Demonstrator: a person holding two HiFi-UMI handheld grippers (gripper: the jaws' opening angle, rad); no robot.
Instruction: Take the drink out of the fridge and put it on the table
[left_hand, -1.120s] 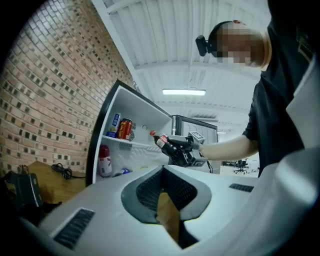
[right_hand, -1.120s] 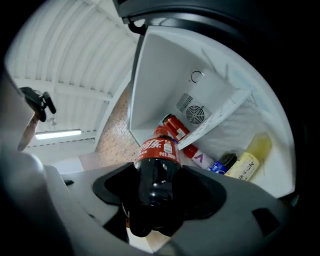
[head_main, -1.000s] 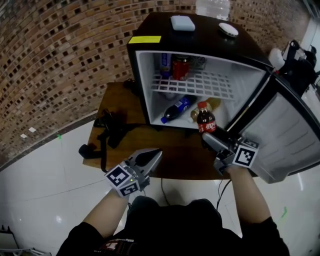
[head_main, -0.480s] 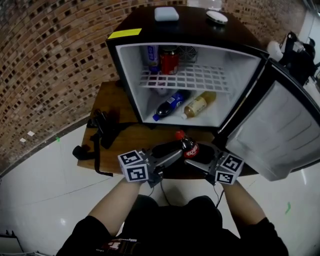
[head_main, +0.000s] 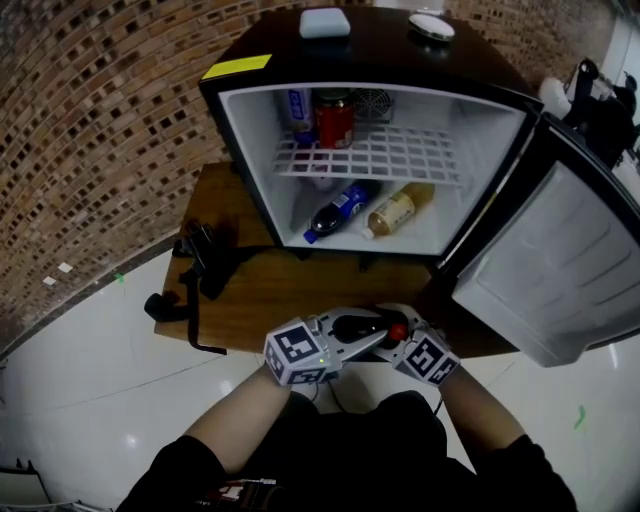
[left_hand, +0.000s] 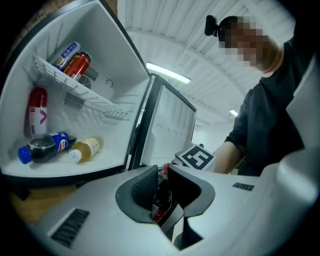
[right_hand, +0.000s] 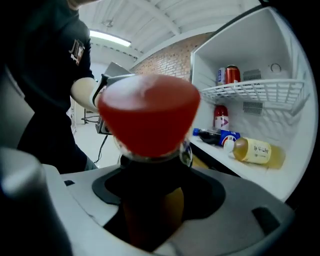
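A cola bottle (head_main: 355, 325) with a red cap (head_main: 398, 332) hangs tilted over the near edge of the wooden table (head_main: 270, 290), in front of the open fridge (head_main: 240, 150). My right gripper (head_main: 395, 335) is shut on its dark body (right_hand: 150, 200), and the cap (right_hand: 147, 112) points back at that gripper's camera. My left gripper (head_main: 368, 338) has come in from the left. Its jaws are closing, and the bottle (left_hand: 161, 200) fills the narrow gap between the pads (left_hand: 135, 187).
Inside the fridge a blue-labelled bottle (head_main: 338, 208) and a yellow drink (head_main: 395, 210) lie on the floor, with a red can (head_main: 334, 118) on the wire shelf. The door (head_main: 560, 270) stands open at the right. Black gear (head_main: 205, 255) lies on the table's left end.
The right gripper has carried the cola bottle from the fridge mouth back toward the person. The left gripper moved right, opened, and has closed round the bottle.
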